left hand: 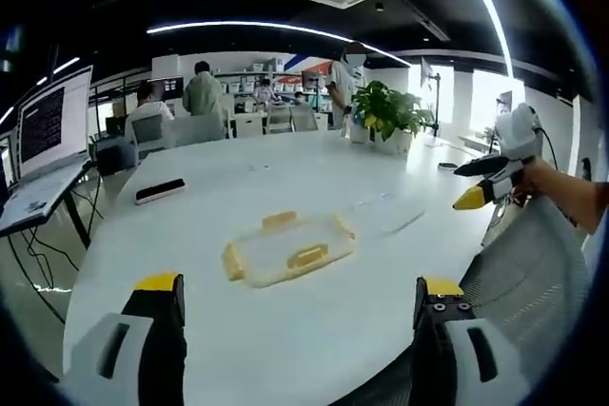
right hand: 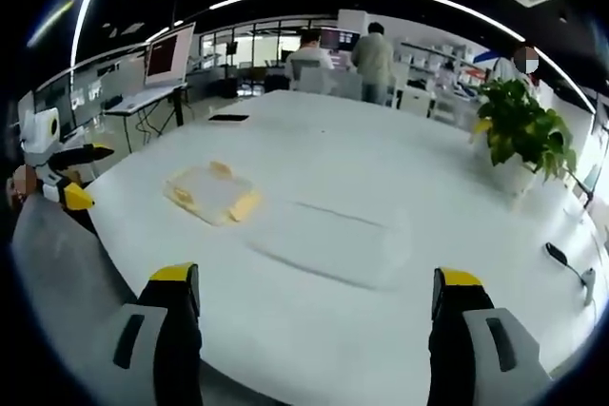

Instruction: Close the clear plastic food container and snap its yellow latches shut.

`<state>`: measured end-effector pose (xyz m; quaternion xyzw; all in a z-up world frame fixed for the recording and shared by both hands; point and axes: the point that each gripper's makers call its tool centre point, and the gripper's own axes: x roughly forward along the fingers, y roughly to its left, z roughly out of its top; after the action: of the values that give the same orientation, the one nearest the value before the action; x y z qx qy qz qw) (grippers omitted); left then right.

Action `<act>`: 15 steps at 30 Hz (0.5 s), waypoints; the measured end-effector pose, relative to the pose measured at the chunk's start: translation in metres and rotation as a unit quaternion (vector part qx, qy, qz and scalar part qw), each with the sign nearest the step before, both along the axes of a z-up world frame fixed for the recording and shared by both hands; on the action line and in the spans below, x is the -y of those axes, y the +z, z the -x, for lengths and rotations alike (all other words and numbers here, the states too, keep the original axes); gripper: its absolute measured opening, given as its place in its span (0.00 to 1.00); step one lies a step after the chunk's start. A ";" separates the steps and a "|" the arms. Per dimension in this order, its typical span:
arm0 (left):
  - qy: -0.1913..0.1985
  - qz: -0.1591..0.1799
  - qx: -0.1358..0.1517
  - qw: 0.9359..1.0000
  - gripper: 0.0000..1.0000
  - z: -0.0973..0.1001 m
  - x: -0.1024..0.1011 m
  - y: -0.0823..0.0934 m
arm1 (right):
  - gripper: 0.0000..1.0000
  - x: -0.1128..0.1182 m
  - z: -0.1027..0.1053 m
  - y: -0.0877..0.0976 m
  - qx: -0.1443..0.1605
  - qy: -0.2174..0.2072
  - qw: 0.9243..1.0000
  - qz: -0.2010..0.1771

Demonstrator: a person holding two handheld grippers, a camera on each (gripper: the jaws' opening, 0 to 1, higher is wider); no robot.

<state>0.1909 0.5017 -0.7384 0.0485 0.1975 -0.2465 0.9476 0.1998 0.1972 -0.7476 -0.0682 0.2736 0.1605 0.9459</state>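
Container lid: a clear lid (left hand: 288, 249) with 4 yellow latches (left hand: 307, 256) lay flat on the white surface (left hand: 285, 330), nearest the left hand-held gripper; in the right gripper view it lay to the left (right hand: 212, 194).
Container base: a clear, shallow tub (right hand: 328, 240) sat on the surface apart from the lid, just ahead of the right hand-held gripper; in the left gripper view it was faint, beyond the lid to the right (left hand: 385, 216).
Contents: nothing could be seen inside the base; its clear walls made this hard to confirm.
Progress: by my reading nothing was done yet; lid and base were separate and no latch was snapped.
Left to do: judged from this, the lid had to be lifted onto the base, aligned, pressed down, and all 4 latches folded shut.
Left hand-held gripper (left hand: 300, 297): jaws spread wide, holding nothing, above the near edge of the surface, well short of the lid; it also showed at the left of the right gripper view (right hand: 81, 199), where its opening could not be judged.
Right hand-held gripper (right hand: 319, 287): jaws spread wide, holding nothing, short of the base; it also showed at the right of the left gripper view (left hand: 473, 199).
Farther off: a black phone (left hand: 160, 190), a potted plant (left hand: 388, 113), a laptop (left hand: 52, 135) and people at desks.
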 end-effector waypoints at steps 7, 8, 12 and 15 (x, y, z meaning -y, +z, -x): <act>0.003 -0.009 0.003 1.000 0.98 0.000 -0.002 0.000 | 0.98 0.001 0.001 -0.003 -0.006 0.001 1.000 0.008; 0.003 -0.007 0.002 1.000 0.98 0.000 -0.001 0.000 | 0.98 0.001 0.001 -0.003 -0.006 0.002 1.000 0.008; 0.002 -0.011 0.001 1.000 0.98 0.001 -0.001 -0.001 | 0.98 -0.001 0.002 -0.003 -0.009 0.006 1.000 0.006; 0.000 -0.013 -0.001 1.000 0.98 0.001 0.000 -0.001 | 0.98 0.001 0.001 -0.002 -0.006 0.003 1.000 0.002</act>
<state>0.1897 0.5017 -0.7398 0.0611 0.2017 -0.2442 0.9466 0.1984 0.1962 -0.7492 -0.0702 0.2798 0.1628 0.9436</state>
